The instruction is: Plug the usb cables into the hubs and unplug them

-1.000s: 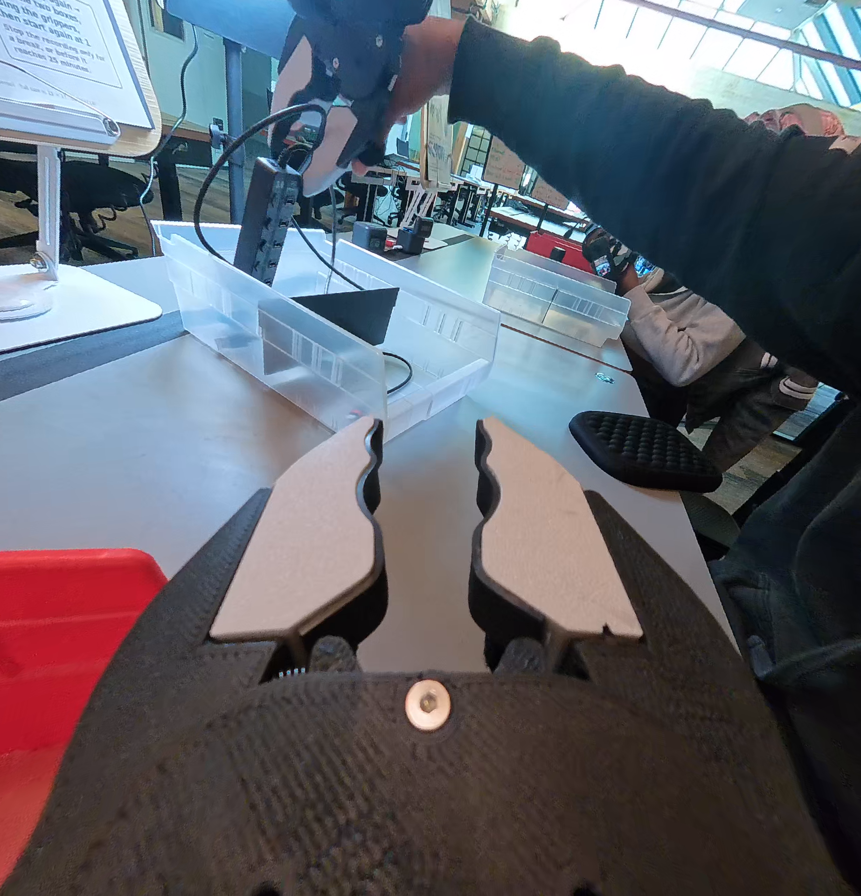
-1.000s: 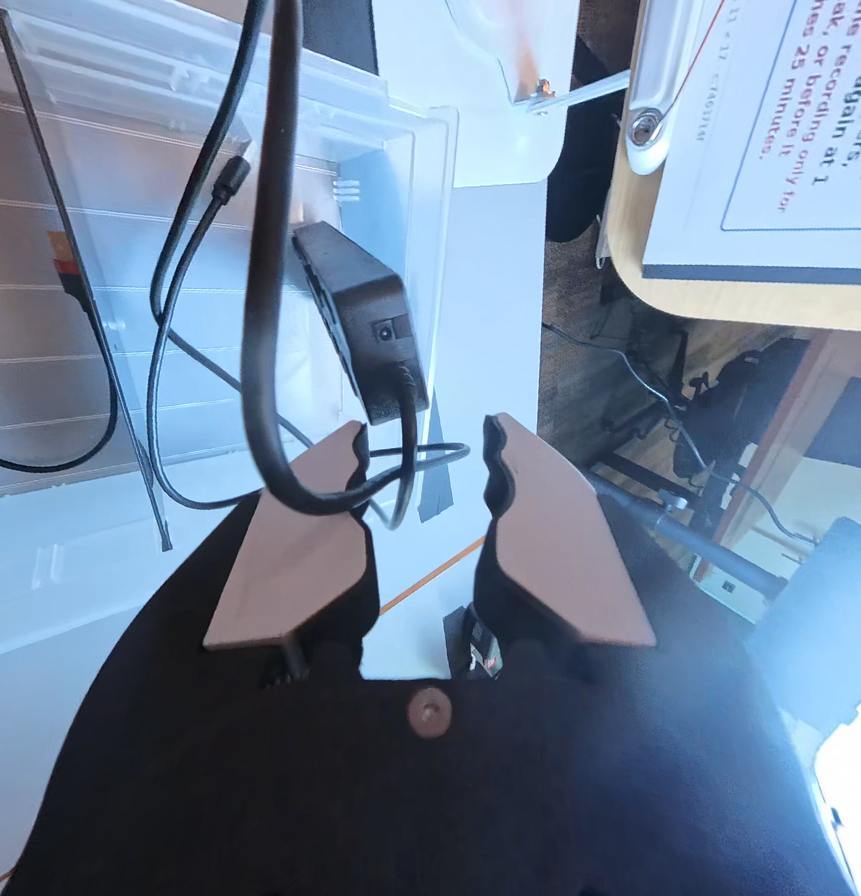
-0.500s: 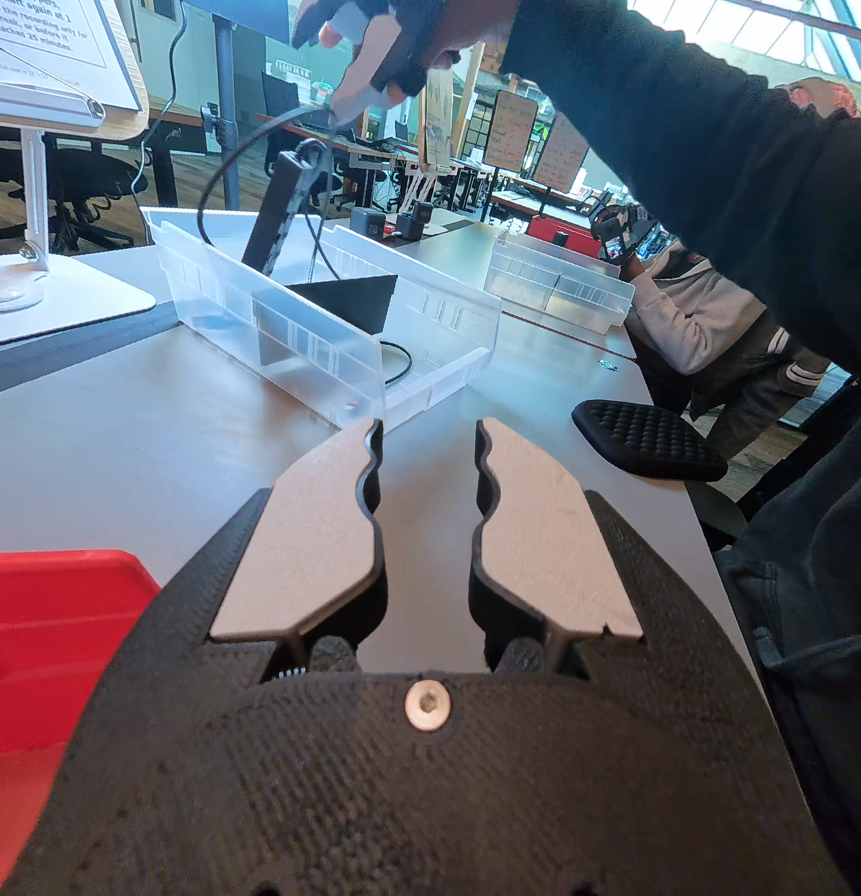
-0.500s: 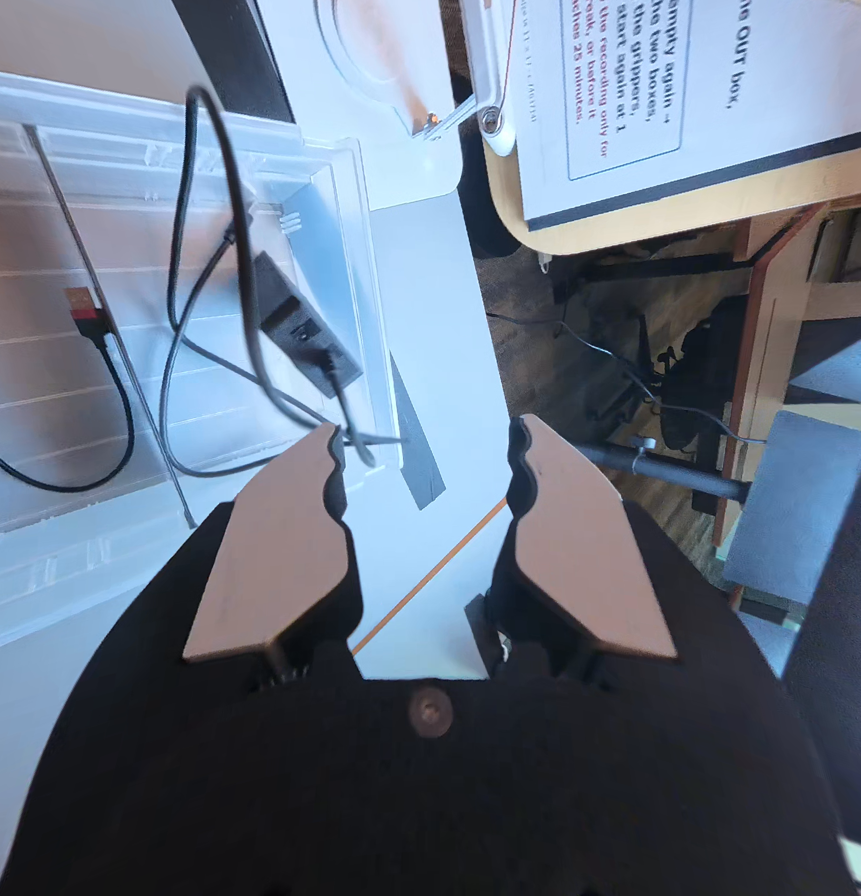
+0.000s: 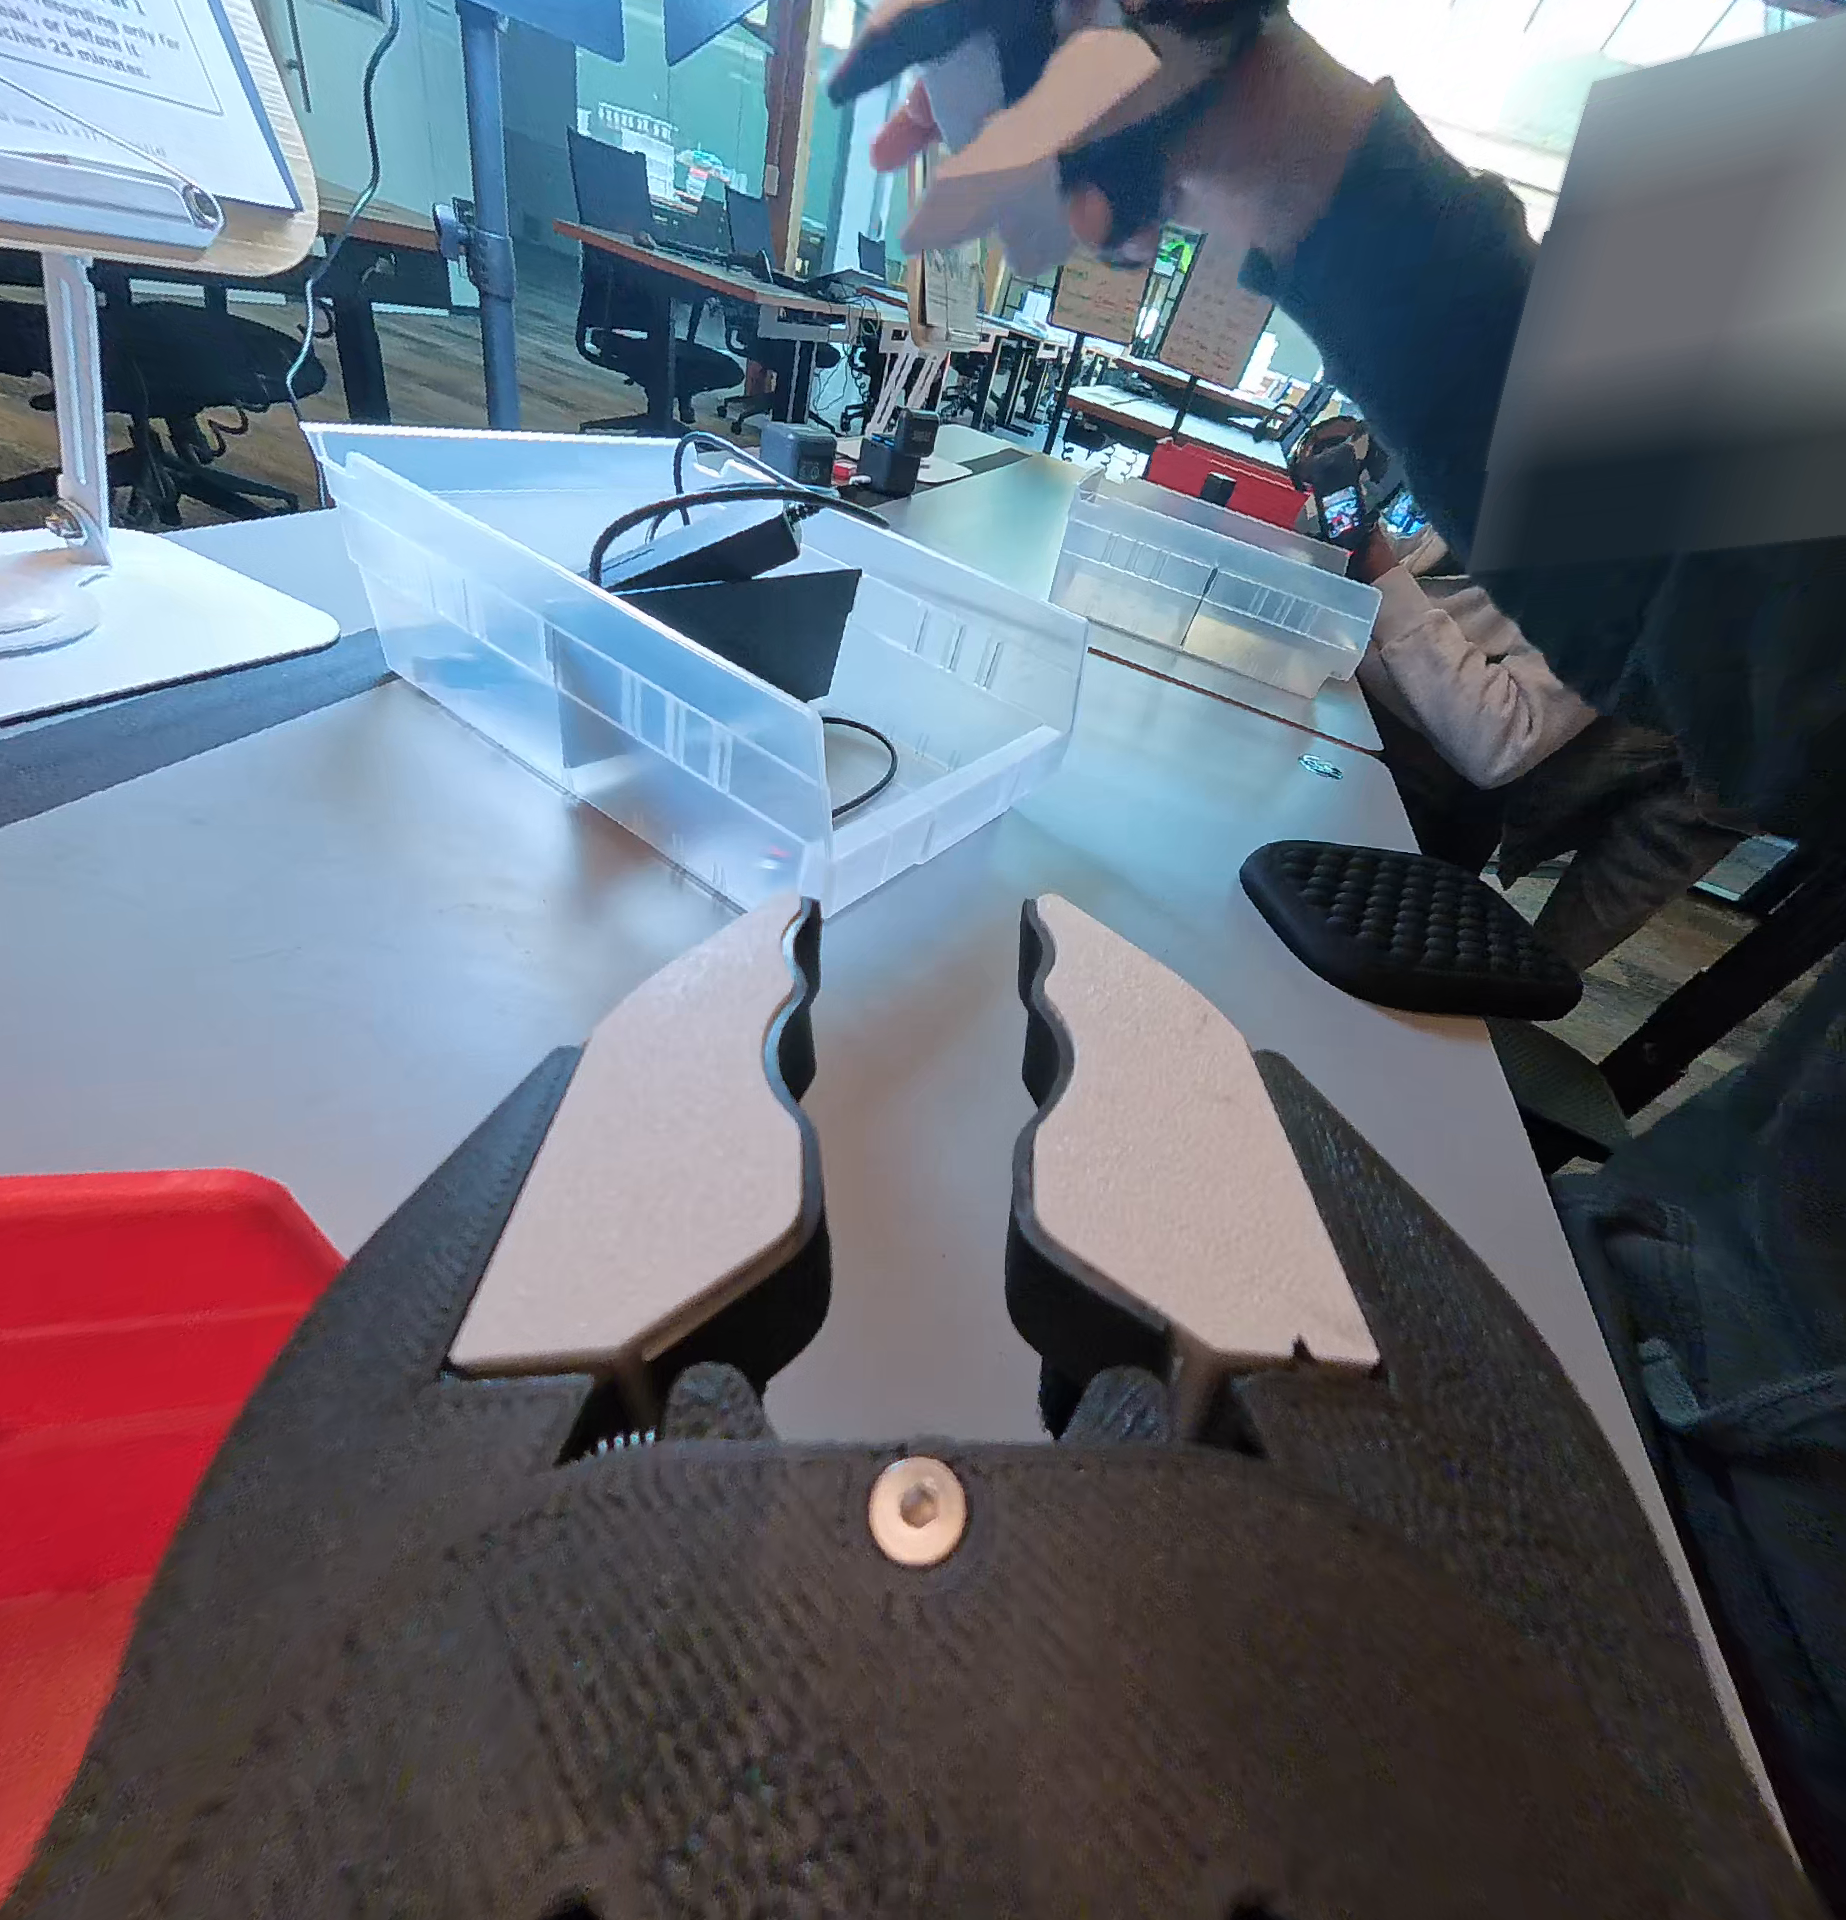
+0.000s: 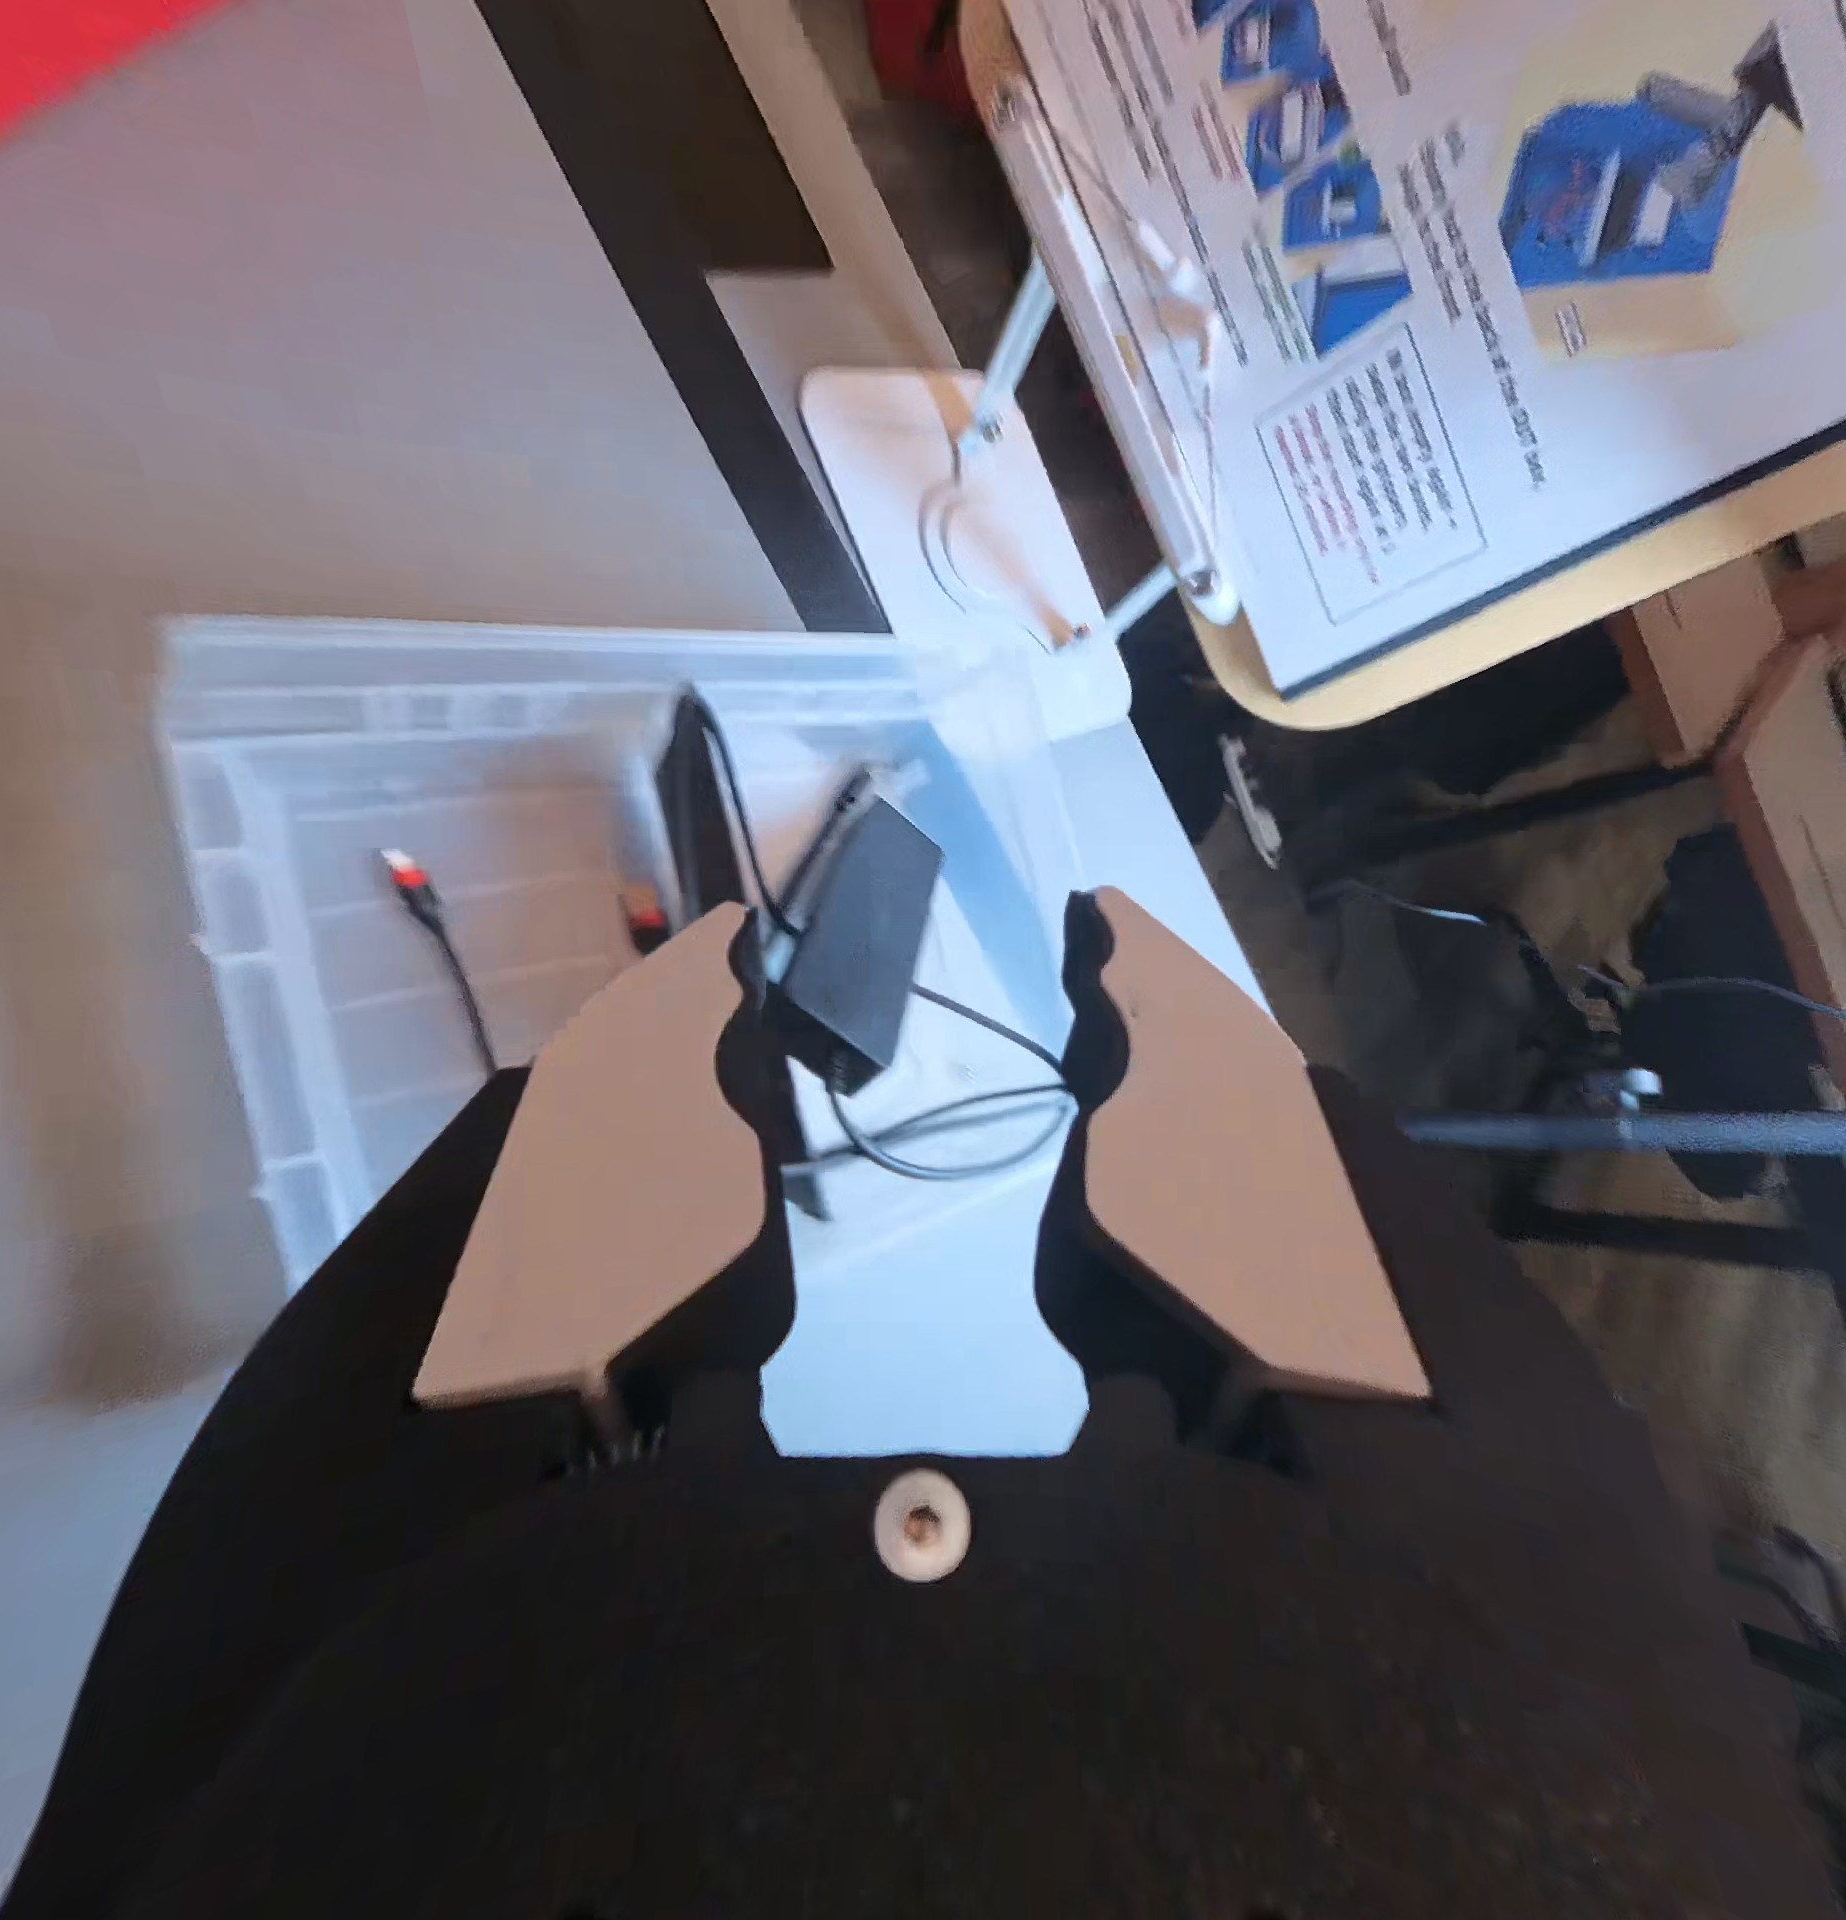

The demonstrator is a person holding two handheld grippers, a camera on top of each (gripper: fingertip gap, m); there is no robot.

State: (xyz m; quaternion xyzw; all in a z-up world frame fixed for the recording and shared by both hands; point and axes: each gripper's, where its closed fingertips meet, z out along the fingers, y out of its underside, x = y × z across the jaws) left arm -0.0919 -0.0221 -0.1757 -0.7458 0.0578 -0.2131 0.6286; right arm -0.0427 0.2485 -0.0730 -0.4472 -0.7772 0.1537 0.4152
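A black USB hub (image 5: pixel 703 541) lies tilted in the clear plastic bin (image 5: pixel 690 727), resting on the bin's black divider (image 5: pixel 773 623), with its black cable (image 5: pixel 867 764) looped beside it. My left gripper (image 5: pixel 919 914) is open and empty, low over the grey table just short of the bin. My right gripper (image 6: pixel 908 914) is open and empty, high above the bin; it also shows blurred at the top of the left wrist view (image 5: pixel 992 114). From above, the hub (image 6: pixel 862 940) lies in the bin (image 6: pixel 275 935) with a red-tipped USB cable (image 6: pixel 420 894) to its left.
A red bin (image 5: pixel 98 1351) sits at the left by my left gripper. A stand holding an instruction sheet (image 5: pixel 88 312) is at the back left. A black armrest pad (image 5: pixel 1407 925) is at the table's right edge. A second clear bin (image 5: pixel 1210 592) stands farther back. Across from one pair of fingers to the other is roughly 30 cm.
The right gripper let go of the hub's cable, opened wider and rose well above the bin. The hub dropped from hanging upright to lying in the bin. The left gripper stayed put.
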